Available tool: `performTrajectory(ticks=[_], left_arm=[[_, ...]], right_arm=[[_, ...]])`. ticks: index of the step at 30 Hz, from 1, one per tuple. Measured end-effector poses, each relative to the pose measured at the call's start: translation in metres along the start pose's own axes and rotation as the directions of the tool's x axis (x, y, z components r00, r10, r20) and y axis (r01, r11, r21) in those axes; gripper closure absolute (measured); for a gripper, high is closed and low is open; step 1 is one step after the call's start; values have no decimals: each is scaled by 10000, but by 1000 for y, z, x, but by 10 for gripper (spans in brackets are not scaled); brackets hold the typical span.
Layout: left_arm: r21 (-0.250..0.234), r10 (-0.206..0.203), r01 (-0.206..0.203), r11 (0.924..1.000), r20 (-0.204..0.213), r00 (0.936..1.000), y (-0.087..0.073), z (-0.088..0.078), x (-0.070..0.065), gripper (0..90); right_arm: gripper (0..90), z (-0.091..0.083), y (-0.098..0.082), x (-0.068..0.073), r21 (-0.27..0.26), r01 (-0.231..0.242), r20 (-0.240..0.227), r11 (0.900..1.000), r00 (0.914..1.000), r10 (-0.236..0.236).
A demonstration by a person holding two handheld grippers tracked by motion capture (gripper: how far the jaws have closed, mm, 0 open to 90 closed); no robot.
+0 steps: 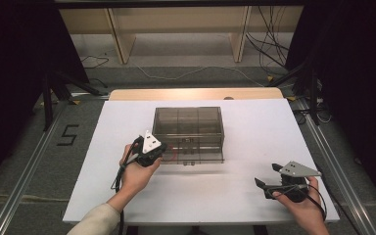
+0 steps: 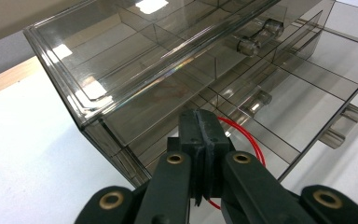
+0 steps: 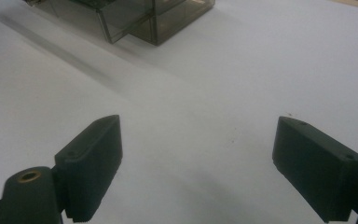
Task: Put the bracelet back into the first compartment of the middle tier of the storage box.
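the left tongs point(image 2: 200, 140) are clamped on a red loop point(image 2: 242, 135) that hangs over the open lower drawer point(image 2: 303, 112) of the smoky plastic drawer box point(image 1: 188, 129) at the middle of the white counter point(image 1: 254, 196). it looks about ready to drop in, with the release and closing the drawer left. the right tongs point(image 3: 196, 163) stand wide apart and empty at about four o'clock from the box.

Digit "5" point(image 1: 67, 135) marked in black on grey floor, left of table point(image 1: 274, 122).
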State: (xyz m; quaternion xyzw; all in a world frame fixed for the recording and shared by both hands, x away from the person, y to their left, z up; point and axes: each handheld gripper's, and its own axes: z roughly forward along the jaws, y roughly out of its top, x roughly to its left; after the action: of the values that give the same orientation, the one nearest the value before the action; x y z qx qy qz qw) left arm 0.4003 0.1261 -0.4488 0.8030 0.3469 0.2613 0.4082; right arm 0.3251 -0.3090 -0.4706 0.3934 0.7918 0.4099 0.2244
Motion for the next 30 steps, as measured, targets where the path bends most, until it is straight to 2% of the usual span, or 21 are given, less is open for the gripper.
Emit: performTrajectory(ticks=[30], left_arm=[[338, 190, -199, 9992, 282, 9994, -1, 5, -5, 897]], right_arm=[[167, 0, 0, 0, 14, -7, -2, 10000, 10000, 7]])
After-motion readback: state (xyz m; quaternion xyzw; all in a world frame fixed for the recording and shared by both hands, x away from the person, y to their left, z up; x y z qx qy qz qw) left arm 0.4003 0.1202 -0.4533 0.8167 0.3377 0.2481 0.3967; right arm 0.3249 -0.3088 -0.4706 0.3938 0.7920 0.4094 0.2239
